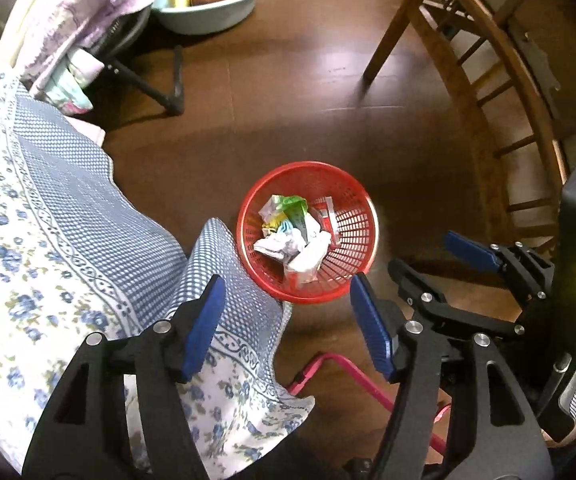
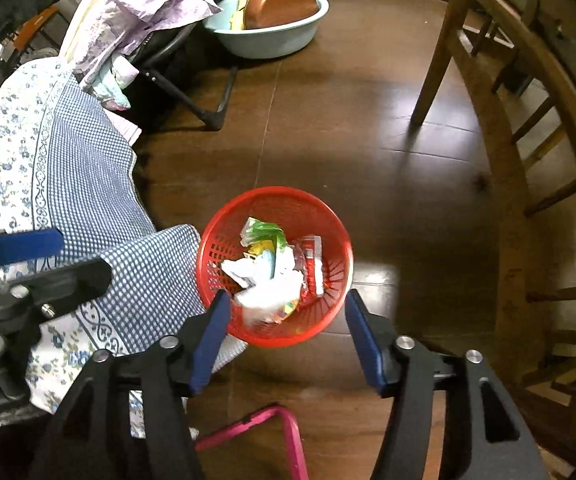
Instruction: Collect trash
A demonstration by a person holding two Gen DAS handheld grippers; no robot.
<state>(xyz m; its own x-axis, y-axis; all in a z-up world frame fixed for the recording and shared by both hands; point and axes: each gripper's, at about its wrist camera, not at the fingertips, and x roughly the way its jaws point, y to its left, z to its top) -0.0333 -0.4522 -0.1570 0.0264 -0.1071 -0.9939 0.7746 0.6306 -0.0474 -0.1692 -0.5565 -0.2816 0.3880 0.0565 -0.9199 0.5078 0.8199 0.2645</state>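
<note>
on the dark floor beside the bed: red basket (image 1: 308, 232), crumpled wrappers and paper (image 1: 296, 236) inside. left tongs (image 1: 288, 324) and right tongs (image 2: 288, 336) apart, empty, above it. risk: bedcover (image 1: 87, 220) overhangs rim; snagging it could tip basket.

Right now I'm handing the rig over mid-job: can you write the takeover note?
Left gripper: open, nothing between the jaws, above the floor beside the basket.
Right gripper: open, empty, over the basket's near rim.
Trash: crumpled paper and wrappers lie in the red basket on the floor, next to the hanging tablecloth.
Done: that trash is binned; neither gripper holds anything.
Left: no loose trash shows in either view; check the table top and the floor out of frame.
</note>
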